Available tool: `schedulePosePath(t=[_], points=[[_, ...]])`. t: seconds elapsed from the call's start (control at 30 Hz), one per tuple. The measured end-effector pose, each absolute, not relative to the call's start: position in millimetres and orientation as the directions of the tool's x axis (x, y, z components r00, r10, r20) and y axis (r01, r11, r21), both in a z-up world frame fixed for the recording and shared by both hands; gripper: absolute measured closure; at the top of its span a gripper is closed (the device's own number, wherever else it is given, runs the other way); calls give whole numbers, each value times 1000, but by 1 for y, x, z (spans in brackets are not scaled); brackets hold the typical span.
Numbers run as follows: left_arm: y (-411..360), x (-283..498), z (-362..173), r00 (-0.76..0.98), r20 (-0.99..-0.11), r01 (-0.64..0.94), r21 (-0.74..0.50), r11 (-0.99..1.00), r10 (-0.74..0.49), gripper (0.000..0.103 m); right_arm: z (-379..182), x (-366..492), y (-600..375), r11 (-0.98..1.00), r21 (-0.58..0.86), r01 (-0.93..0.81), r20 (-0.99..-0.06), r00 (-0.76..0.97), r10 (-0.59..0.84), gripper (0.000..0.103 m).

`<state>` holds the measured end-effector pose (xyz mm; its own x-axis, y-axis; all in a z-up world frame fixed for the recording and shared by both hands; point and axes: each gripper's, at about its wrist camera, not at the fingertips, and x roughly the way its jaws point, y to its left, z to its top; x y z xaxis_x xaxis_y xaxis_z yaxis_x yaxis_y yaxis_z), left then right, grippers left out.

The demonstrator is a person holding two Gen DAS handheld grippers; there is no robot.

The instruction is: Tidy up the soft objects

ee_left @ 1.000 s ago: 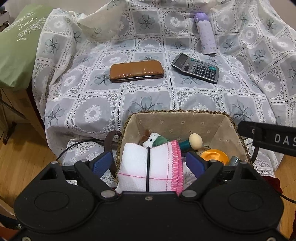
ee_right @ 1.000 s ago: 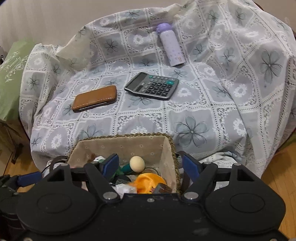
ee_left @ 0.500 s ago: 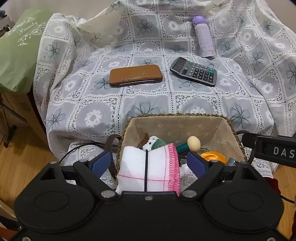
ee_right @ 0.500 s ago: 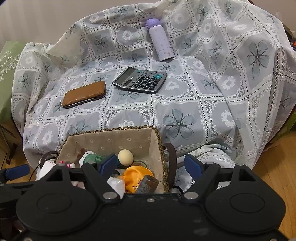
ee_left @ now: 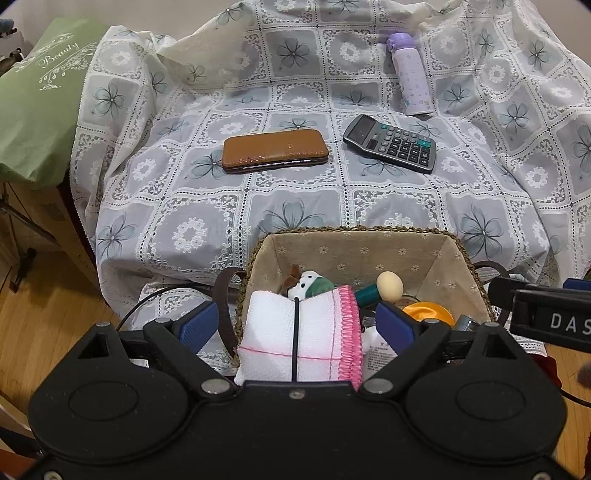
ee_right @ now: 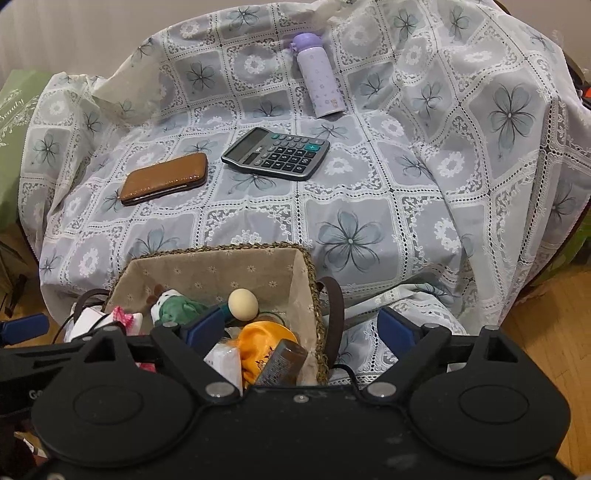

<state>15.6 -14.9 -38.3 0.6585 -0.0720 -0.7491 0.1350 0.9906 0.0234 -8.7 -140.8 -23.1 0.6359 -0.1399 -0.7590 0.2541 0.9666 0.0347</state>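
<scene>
Left wrist: white towel [ee_left: 295, 339] lies between opening, untouching fingers [ee_left: 195, 326].

Wooden floor [ee_left: 55, 306], pale wall [ee_right: 92, 33], furniture under a floral lace cover [ee_right: 369, 184]

The left gripper [ee_left: 295, 323] points forward and steeply down, its two blue-padded fingers [ee_left: 195, 325] standing wide apart; its jaws are opening, with a folded white cloth [ee_left: 295, 336] between them that the pads do not press. The right gripper [ee_right: 301, 328] sits just to its right at the same downward tilt. Its jaws are opening too, fingers [ee_right: 397, 328] spread wide, pressing on nothing.
</scene>
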Motion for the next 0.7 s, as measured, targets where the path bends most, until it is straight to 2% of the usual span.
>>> schedulePosePath(t=[0.7], points=[[-14, 17, -40, 640, -765, 125, 11, 992, -73, 13, -28, -9, -143, 964, -1, 266, -784, 599, -166, 8]])
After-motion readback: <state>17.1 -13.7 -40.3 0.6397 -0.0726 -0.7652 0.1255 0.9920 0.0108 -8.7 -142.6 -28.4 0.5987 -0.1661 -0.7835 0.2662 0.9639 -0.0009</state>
